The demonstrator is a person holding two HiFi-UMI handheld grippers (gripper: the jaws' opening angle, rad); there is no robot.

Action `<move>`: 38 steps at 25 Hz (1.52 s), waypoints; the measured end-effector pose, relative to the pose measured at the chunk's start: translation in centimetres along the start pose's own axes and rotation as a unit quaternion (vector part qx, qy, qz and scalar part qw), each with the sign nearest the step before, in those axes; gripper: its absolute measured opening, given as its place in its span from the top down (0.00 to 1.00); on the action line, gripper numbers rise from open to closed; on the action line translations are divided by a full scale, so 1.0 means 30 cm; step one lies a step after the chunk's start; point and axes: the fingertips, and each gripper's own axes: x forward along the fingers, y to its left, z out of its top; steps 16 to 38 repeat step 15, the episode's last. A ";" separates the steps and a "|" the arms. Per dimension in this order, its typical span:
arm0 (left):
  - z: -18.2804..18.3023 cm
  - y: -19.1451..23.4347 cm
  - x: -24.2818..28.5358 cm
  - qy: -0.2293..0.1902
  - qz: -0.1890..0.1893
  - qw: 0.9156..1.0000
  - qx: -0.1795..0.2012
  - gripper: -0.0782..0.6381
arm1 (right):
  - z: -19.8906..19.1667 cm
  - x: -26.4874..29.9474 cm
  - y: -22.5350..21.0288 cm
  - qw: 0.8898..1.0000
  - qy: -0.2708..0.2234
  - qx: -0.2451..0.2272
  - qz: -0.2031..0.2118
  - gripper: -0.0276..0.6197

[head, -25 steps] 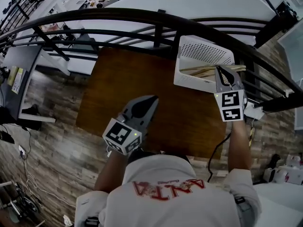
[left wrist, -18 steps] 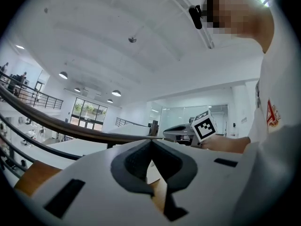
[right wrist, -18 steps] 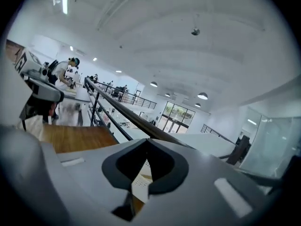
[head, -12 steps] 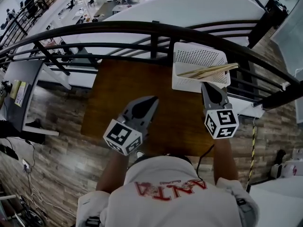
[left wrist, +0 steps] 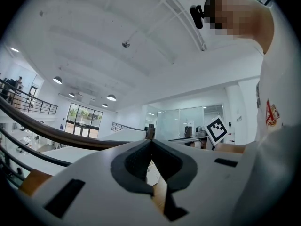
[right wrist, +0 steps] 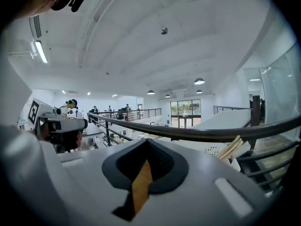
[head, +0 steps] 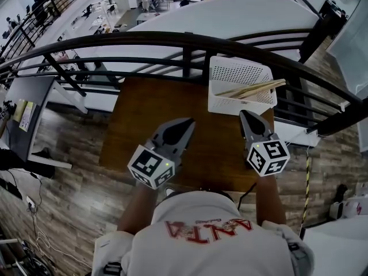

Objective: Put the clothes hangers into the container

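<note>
The clothes hangers (head: 250, 88) lay inside the white container (head: 237, 69) at the far right corner of the bench (head: 144, 114). They were just beyond the right gripper (head: 244, 114) and clear of its jaws, which were closed tip to tip on nothing. The left gripper (head: 187, 122) hovered over the middle of the bench, well apart from the hangers, its jaws likewise together and empty. The wooden hangers ran crosswise, left to right, with their right ends poking over the container's rim toward the railing (head: 172, 39).
</note>
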 end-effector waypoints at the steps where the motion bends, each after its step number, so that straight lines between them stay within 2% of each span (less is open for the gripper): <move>1: 0.001 -0.002 -0.002 0.000 0.000 1.000 0.000 0.88 | -0.004 0.000 0.003 1.000 0.003 0.003 0.003 0.95; 7: 0.013 -0.014 -0.001 -0.003 0.002 1.000 0.005 0.88 | -0.030 0.015 0.031 0.999 0.021 -0.001 0.027 0.95; 15: 0.016 -0.026 0.014 0.002 0.003 1.000 0.006 0.88 | -0.019 0.019 0.031 0.999 0.018 -0.007 0.042 0.95; 38: 0.016 -0.026 0.014 0.002 0.003 1.000 0.006 0.88 | -0.019 0.019 0.031 0.999 0.018 -0.007 0.042 0.95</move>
